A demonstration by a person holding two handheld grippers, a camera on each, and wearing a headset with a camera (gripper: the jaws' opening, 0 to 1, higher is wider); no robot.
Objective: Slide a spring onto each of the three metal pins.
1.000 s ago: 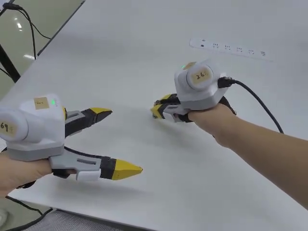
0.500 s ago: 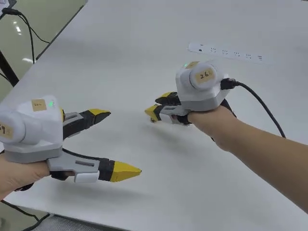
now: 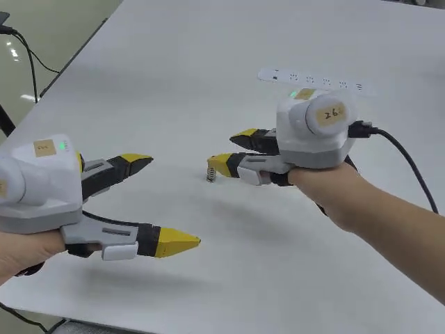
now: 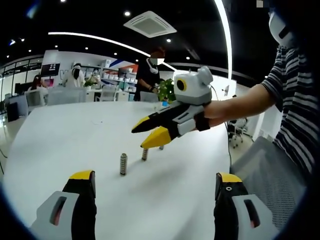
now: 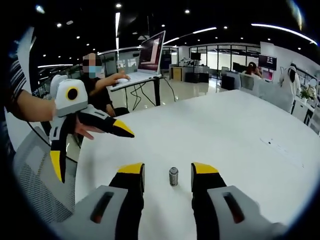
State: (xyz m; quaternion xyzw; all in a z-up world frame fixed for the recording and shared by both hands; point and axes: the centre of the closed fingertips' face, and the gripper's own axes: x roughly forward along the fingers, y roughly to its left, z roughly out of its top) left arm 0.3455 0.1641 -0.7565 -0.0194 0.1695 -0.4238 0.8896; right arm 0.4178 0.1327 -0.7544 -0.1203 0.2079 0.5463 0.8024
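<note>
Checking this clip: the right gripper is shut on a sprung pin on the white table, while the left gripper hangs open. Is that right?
One thing is wrong. The right gripper is open, not shut. In the right gripper view the sprung pin stands free on the white table and touches neither jaw. The left gripper does hang open.

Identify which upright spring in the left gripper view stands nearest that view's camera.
The leftmost spring, standing alone on the table; the next spring sits farther off, under the right gripper's yellow tip.
</note>
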